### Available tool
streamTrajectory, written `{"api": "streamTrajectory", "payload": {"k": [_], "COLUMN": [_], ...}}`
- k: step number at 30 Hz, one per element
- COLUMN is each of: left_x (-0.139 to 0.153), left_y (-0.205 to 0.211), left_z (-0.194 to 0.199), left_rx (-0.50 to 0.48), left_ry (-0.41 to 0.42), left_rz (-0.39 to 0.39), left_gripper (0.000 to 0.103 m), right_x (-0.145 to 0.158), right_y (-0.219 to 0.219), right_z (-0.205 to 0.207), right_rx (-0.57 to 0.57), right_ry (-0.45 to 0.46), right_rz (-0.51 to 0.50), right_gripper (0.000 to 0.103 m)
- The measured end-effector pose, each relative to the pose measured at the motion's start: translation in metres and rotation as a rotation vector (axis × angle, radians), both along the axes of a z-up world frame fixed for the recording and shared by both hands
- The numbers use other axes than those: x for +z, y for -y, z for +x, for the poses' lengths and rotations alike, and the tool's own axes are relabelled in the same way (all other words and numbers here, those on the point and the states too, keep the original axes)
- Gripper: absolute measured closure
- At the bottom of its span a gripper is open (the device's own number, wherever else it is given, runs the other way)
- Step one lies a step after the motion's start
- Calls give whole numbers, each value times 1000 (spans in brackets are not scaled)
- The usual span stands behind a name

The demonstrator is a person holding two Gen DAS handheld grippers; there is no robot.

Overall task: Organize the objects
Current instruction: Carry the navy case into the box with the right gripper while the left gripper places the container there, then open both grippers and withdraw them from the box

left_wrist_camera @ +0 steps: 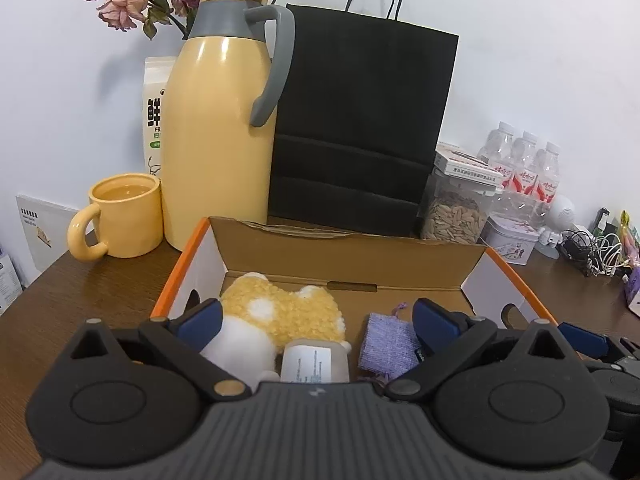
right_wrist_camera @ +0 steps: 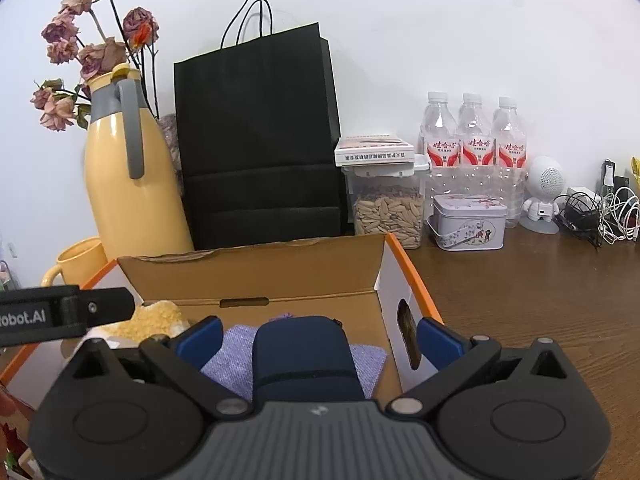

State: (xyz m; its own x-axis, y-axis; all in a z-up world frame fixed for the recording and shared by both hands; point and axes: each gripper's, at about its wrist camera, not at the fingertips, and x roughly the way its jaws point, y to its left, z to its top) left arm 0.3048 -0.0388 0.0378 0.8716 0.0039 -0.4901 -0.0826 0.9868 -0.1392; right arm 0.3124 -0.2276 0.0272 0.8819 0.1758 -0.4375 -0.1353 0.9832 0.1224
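- Holding both my tongs over the near end of the cardboard box, I have each pair spread wide with nothing pinched: the left gripper hangs above the left and middle of the box, and the right gripper above its right side.
- Under my left tongs a small white bottle lies in the box, between the fingers but not touched by either blue pad, so I judge it delivered.
- Just left of the bottle and touching it lies the yellow and white plush toy; just right of it lies the purple cloth pouch.
- Under my right tongs a dark blue case rests on top of the purple pouch, free of both pads; I take it as placed too.
- So four things are inside the box, and to my eye that part of the tidying is done.
- What is left I can only guess: the far flap of the box stands up and open, so closing it may remain.
- Beyond the box, on the brown table, stand the yellow mug, the yellow thermos, the black paper bag, a seed jar, a tin and water bottles. Whether any of these should go in, I cannot tell.
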Motion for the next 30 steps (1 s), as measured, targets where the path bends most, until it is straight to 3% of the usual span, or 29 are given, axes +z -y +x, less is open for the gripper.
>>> {"api": "streamTrajectory", "payload": {"k": [7,16,22,30], "left_x": [4,40,42,23], "left_y": [-1,-9,-21,-49], "left_z": [-3,-40,-64,-103], "left_rx": [-8,-41,-67,-52], "left_ry": [15,139,123,88], "left_rz": [-7,-20,7,69], "left_gripper": [0,0,0,0], "right_x": [6,31,35,21], "right_y": [1,8,15,16], "right_z": [-4,-33,-68,-108], "right_rx": [4,8,37,68], "right_ry": [7,55,67,45], "right_rz": [10,-20,-31,-44], "right_gripper": [0,0,0,0]}}
